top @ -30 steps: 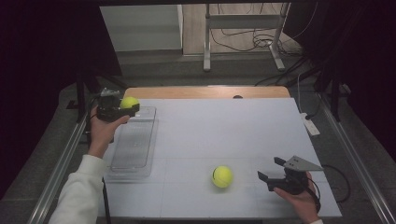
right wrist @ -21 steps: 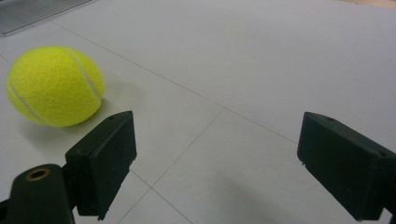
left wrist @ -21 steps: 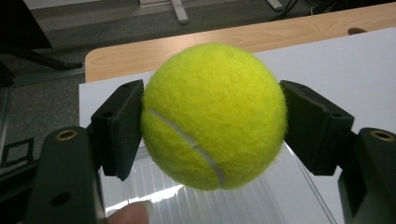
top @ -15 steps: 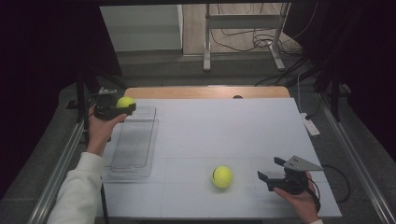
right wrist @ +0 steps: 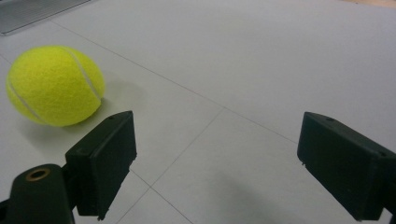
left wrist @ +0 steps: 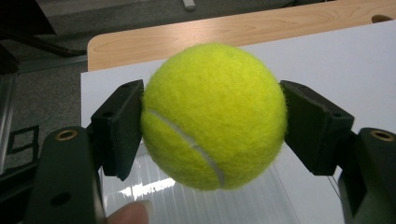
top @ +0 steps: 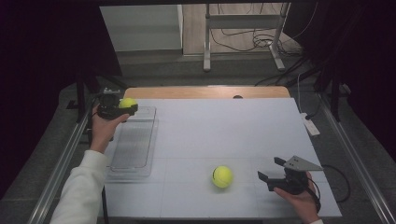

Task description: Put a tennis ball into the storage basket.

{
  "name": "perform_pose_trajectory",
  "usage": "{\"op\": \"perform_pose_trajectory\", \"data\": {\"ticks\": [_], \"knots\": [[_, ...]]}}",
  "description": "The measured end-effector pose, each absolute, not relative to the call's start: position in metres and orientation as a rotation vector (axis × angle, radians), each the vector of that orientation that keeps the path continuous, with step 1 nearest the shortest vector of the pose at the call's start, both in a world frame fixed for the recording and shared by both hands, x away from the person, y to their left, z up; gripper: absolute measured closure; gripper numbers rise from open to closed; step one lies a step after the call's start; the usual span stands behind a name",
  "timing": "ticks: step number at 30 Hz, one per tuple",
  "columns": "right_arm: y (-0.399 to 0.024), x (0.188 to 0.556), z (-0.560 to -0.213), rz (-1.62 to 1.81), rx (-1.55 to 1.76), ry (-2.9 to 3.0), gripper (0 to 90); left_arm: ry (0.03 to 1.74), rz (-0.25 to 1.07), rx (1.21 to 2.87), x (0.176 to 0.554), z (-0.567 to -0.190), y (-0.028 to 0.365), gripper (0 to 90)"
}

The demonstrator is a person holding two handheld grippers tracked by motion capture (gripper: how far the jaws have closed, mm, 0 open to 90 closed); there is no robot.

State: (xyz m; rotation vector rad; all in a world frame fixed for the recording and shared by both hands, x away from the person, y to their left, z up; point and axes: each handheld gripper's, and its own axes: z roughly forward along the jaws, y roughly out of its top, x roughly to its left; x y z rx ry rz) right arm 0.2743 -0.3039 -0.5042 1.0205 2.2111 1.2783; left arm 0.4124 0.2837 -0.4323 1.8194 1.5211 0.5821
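The left tool (top: pixel 122 108) clamps a tennis ball (top: pixel 127 102), now carried slightly leftward above the clear tray's (top: pixel 133 149) far end, ready for release. The right tool (top: pixel 276 171) rests gaping beside the second ball (top: pixel 222 177) on the table (top: pixel 224 126).

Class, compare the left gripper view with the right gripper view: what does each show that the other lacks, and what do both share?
Left gripper view alone: a tennis ball clamped between the left gripper fingers, above a clear tray, with the table's wooden edge behind. Right gripper view alone: the right gripper open, a second tennis ball lying on the surface ahead, off to its left. Both share the white tabletop.
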Motion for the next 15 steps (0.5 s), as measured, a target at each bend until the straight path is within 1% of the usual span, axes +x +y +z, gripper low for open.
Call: {"op": "perform_pose_trajectory", "data": {"ticks": [15], "knots": [[-0.3038,0.2746,-0.5042,1.277,1.022,2.211,12.0,1.559,0.577,1.847,0.4168,-0.4397,0.2869,27.5]]}}
